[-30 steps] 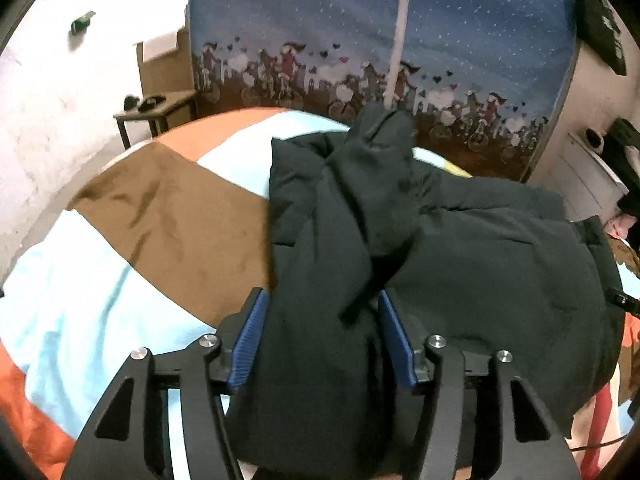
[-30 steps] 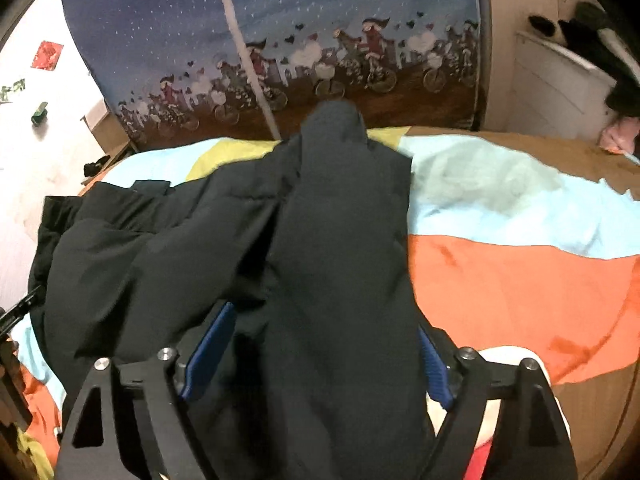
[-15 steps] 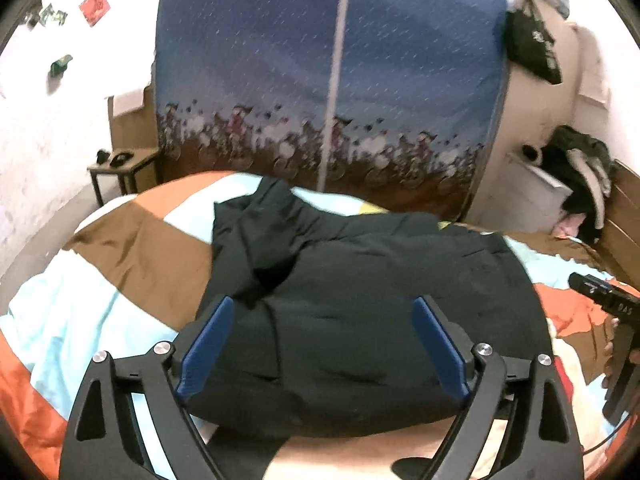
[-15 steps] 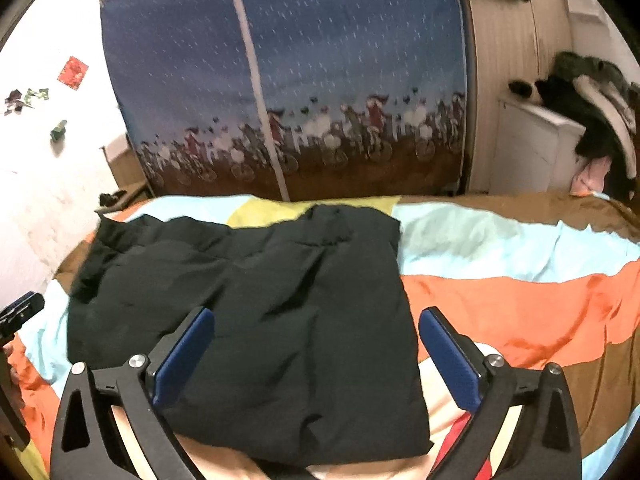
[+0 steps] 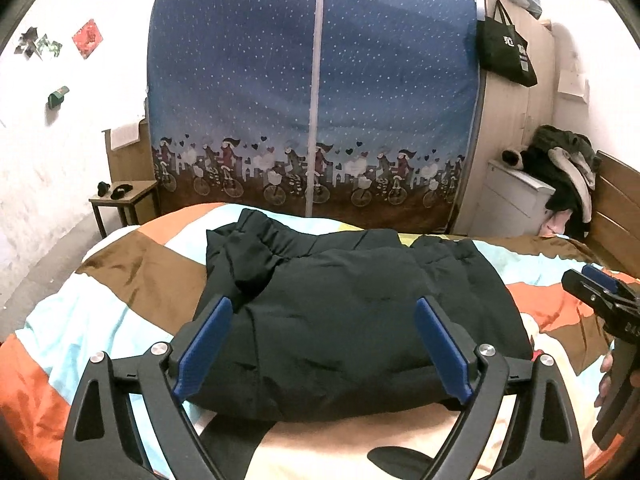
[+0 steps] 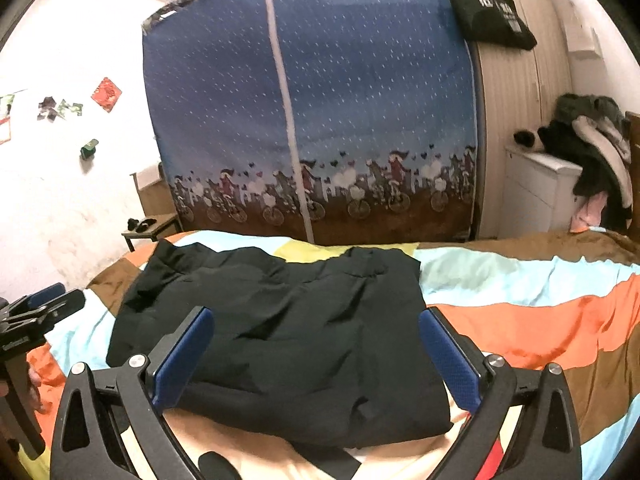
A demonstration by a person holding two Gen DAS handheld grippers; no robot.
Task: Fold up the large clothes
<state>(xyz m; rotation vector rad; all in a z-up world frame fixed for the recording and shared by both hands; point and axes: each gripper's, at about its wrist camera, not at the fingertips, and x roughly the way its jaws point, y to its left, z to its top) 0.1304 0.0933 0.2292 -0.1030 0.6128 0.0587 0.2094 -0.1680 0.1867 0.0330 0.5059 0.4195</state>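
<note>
a large black padded garment (image 5: pixel 352 320) lies folded into a thick, roughly rectangular bundle on a bed covered by a satin bedspread of orange, brown, pale blue and cream patches (image 5: pixel 120 276). the bundle sits near the middle of the bedspread; one bunched, gathered end of the garment rises at its far left corner in the left wrist view, and a dark strip of it trails off the near edge toward the camera.

the left gripper (image 5: pixel 320 344), black with blue pads, is held above the near edge of the garment with its jaws wide apart. the jaws have just been opening, and nothing is between them: the garment lies beyond and below the fingers (image 5: pixel 204 340), untouched. the right gripper (image 6: pixel 316 356), of the same build, is also held over the near edge of the garment, jaws spread fully and just opened, with no cloth caught between the fingers (image 6: pixel 182 360).

each gripper shows at the edge of the other's view, beside the garment, with part of a hand (image 5: pixel 606 384) on its handle.

beyond the garment, past the far edge of the bed, stands a blue fabric wardrobe with white dots and a border of cyclists and hearts (image 5: pixel 316 120). to the garment's far left is a small wooden side table (image 5: pixel 124 196) against a white wall. to its far right a white cabinet (image 5: pixel 512 200) carries a heap of dark and light clothes (image 5: pixel 564 172), and a black tote bag (image 5: pixel 504 52) hangs on a wooden cupboard above.
</note>
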